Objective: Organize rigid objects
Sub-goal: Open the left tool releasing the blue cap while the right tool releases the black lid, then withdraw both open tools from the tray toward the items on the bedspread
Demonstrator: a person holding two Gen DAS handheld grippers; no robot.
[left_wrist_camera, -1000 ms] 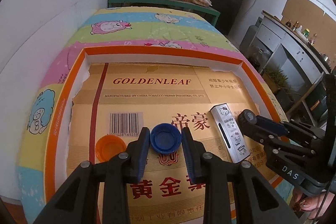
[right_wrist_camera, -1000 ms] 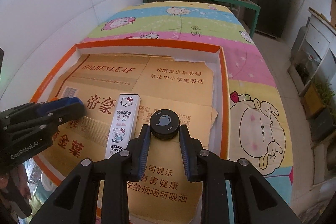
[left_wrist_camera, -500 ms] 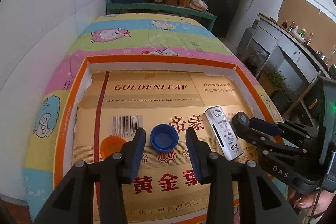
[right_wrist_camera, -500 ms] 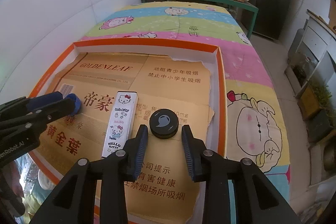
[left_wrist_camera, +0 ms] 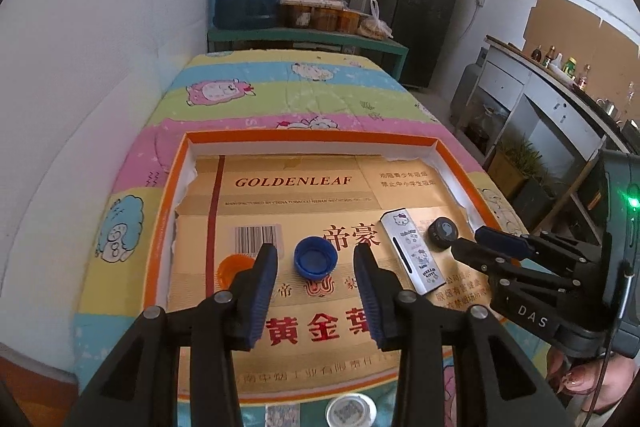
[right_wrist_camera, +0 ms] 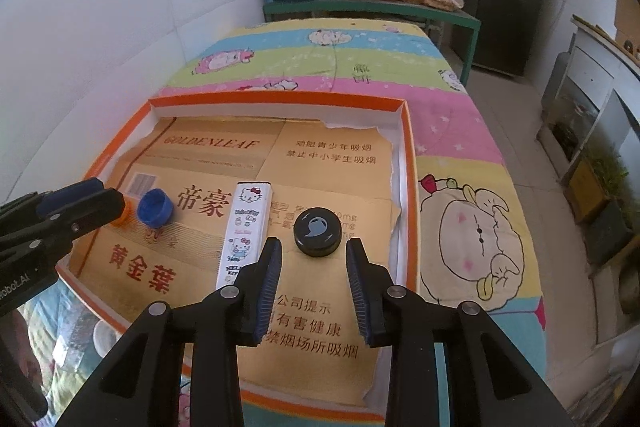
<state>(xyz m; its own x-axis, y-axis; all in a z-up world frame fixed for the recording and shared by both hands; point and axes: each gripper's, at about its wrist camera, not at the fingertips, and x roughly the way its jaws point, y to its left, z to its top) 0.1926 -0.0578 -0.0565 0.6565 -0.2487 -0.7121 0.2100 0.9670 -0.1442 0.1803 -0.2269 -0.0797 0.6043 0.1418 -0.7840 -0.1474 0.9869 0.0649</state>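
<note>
Left hand-held gripper (left_wrist_camera: 315,277): jaws stand apart, empty; it has let go of the blue cap (left_wrist_camera: 315,261) and drawn back and up.
Right hand-held gripper (right_wrist_camera: 313,279): narrow gap, empty; it has released the black cap (right_wrist_camera: 317,231), which lies just ahead of its fingertips.
Blue cap: open side up on the cardboard, just beside the orange cap (left_wrist_camera: 231,268).
Tin (right_wrist_camera: 244,233): flat between the blue and black caps.
Tray (right_wrist_camera: 408,163): holds all four items in a row.
Assessment: both placements look done; the row appears complete or close to it.
</note>
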